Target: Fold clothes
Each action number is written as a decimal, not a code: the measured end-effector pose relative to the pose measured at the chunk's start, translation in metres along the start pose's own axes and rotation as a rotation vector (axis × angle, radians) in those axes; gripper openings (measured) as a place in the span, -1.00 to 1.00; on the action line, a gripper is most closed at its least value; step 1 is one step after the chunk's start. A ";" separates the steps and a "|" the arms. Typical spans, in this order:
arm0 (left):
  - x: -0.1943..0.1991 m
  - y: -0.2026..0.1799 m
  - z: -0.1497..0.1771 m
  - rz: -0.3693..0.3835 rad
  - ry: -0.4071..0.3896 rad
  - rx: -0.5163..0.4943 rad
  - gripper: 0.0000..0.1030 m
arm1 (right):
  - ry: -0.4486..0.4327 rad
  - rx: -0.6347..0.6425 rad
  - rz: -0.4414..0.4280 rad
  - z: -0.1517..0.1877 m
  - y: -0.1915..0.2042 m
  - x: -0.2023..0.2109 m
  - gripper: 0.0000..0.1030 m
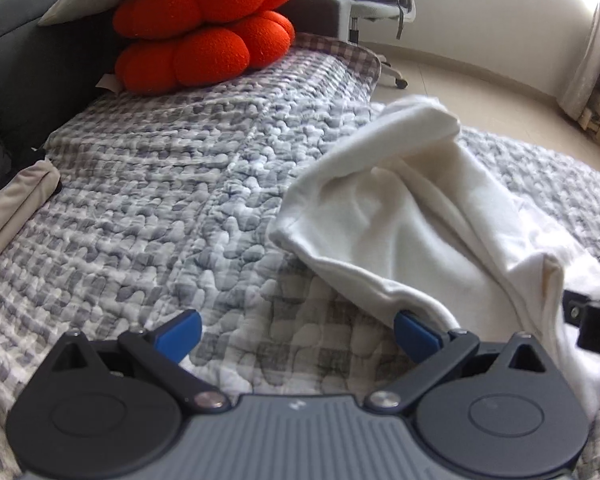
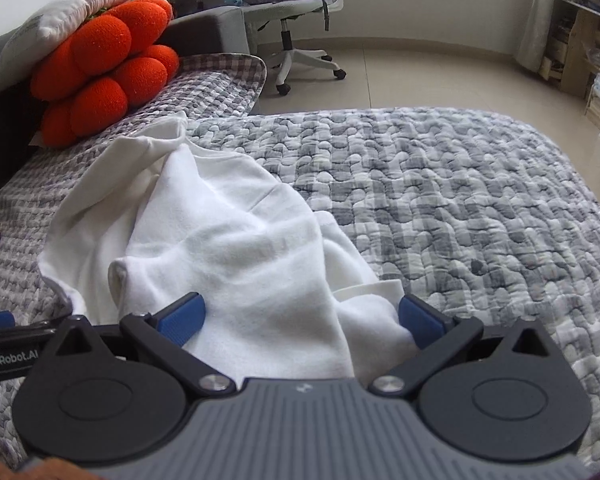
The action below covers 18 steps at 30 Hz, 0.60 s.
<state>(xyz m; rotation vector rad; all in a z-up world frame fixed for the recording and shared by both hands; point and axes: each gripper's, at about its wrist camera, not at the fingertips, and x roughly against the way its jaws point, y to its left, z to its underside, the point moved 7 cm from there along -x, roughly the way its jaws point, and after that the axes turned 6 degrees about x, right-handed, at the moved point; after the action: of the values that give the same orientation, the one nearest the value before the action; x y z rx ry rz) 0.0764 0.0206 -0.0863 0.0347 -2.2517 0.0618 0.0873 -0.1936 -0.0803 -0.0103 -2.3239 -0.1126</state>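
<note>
A crumpled white garment (image 1: 412, 216) (image 2: 228, 232) lies in a heap on the grey checked quilt (image 1: 160, 184) (image 2: 440, 184). My left gripper (image 1: 298, 336) is open just above the quilt; its right blue pad touches the garment's near hem, and only quilt shows between the fingers. My right gripper (image 2: 300, 324) is open too, its blue pads spread on either side of a fold of the white cloth, which lies between them. The right gripper shows at the right edge of the left wrist view, and the left gripper shows at the left edge of the right wrist view.
Orange puffy cushions (image 1: 204, 24) (image 2: 104, 72) and a white pillow (image 2: 60, 20) are stacked at the sofa's back. A beige folded item (image 1: 16, 208) lies at the quilt's left edge. An office chair (image 2: 296, 12) stands on the tiled floor beyond; shelves (image 2: 588, 40) line the right wall.
</note>
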 end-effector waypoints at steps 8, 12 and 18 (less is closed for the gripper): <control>-0.015 -0.003 0.008 -0.009 0.021 -0.019 0.99 | -0.048 0.018 -0.047 0.004 -0.002 0.002 1.00; -0.013 -0.001 0.014 0.011 -0.038 -0.016 1.00 | -0.067 0.028 -0.044 0.006 -0.003 0.008 1.00; -0.012 -0.001 0.012 0.006 -0.054 -0.028 0.99 | -0.060 0.036 -0.048 -0.001 -0.004 0.020 1.00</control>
<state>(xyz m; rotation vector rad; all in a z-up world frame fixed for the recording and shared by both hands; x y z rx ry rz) 0.0742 0.0189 -0.1031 0.0148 -2.3061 0.0324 0.0744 -0.1982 -0.0656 0.0609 -2.3868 -0.0956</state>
